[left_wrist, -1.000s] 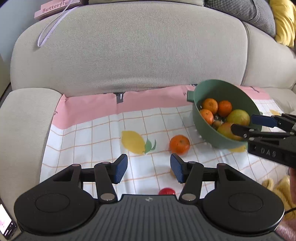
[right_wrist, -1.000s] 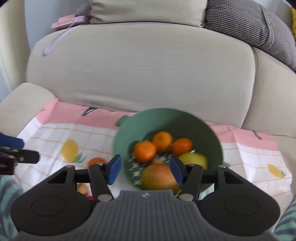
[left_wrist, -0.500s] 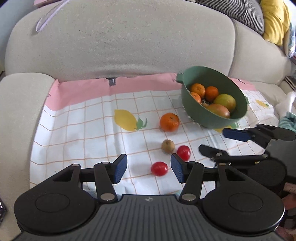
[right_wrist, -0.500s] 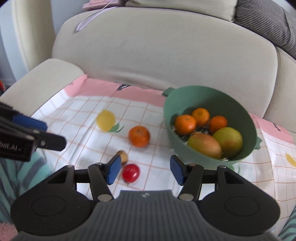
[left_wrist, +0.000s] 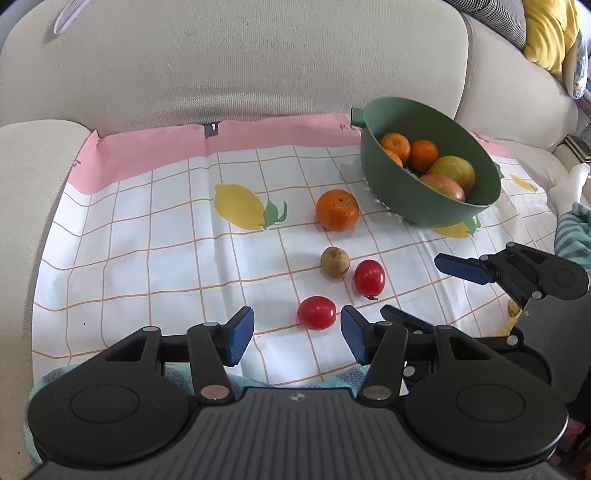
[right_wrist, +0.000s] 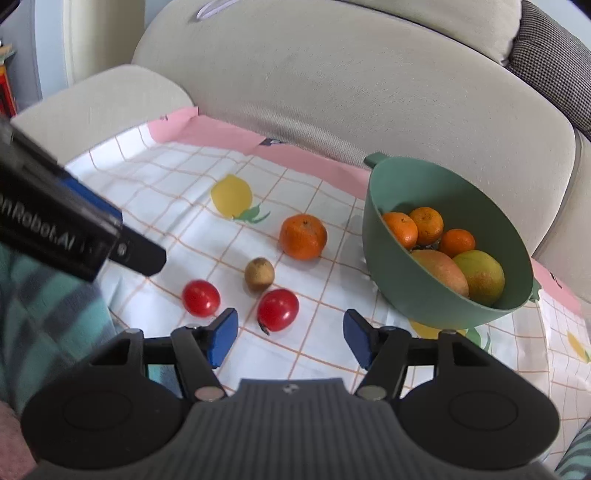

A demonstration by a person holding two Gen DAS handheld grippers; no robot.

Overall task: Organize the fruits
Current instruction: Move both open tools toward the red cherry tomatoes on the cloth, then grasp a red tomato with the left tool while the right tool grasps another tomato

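Note:
On the checked mat lie an orange (left_wrist: pixel 337 209) (right_wrist: pixel 303 236), a small brown fruit (left_wrist: pixel 334 261) (right_wrist: pixel 259 274) and two red tomatoes. My left gripper (left_wrist: pixel 297 334) is open, with the nearer tomato (left_wrist: pixel 317 312) (right_wrist: pixel 200 297) just ahead of its blue pads, untouched. My right gripper (right_wrist: pixel 289 339) (left_wrist: pixel 432 291) has its jaws opening; the other tomato (right_wrist: pixel 277 309) (left_wrist: pixel 369 277) lies just beyond its tips, untouched. A green bowl (left_wrist: pixel 406 199) (right_wrist: pixel 380 258) at the right holds oranges and two mangoes.
The mat (left_wrist: pixel 147 240) with lemon prints covers a beige sofa seat. The backrest (left_wrist: pixel 240 55) rises behind and an armrest (left_wrist: pixel 29 184) bounds the left. A striped teal cloth (right_wrist: pixel 44 314) lies at the mat's near edge. Cushions (left_wrist: pixel 546 33) sit at the far right.
Both grippers have sunk toward the mat. The right one swung left from over the bowl to the loose fruit, and its jaws stand a little wider. No fruit has moved.

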